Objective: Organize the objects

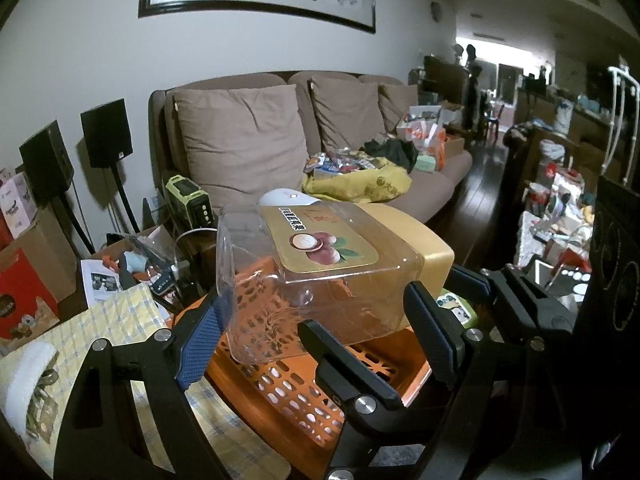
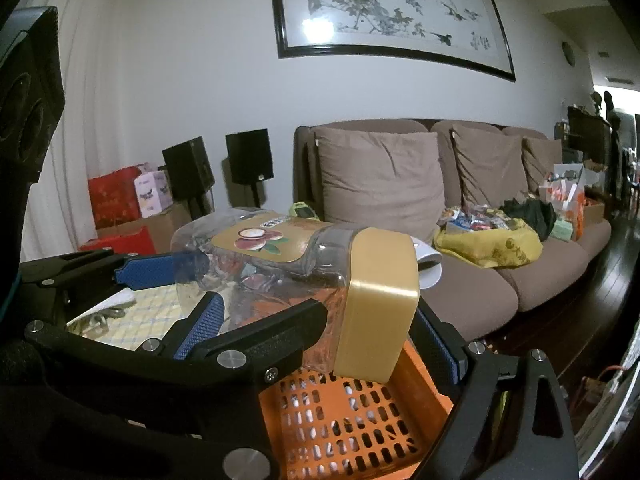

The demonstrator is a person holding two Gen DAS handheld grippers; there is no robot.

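A clear plastic jar (image 1: 320, 272) with a gold lid (image 1: 420, 240) and a gold fruit label lies on its side above an orange perforated basket (image 1: 288, 392). My left gripper (image 1: 316, 332) is shut on the jar's body, with blue pads on both sides. In the right wrist view my right gripper (image 2: 316, 332) closes on the lid end (image 2: 376, 304) of the same jar (image 2: 256, 264), held over the basket (image 2: 344, 420). The left gripper's blue finger (image 2: 160, 268) shows at the jar's base.
A yellow checked cloth (image 1: 100, 344) lies left of the basket. A brown sofa (image 1: 248, 140) with cushions stands behind, carrying a yellow bag (image 1: 356, 184) and clutter. Black speakers (image 1: 106, 132) and boxes are at the left. A green packet (image 1: 456, 308) lies right of the basket.
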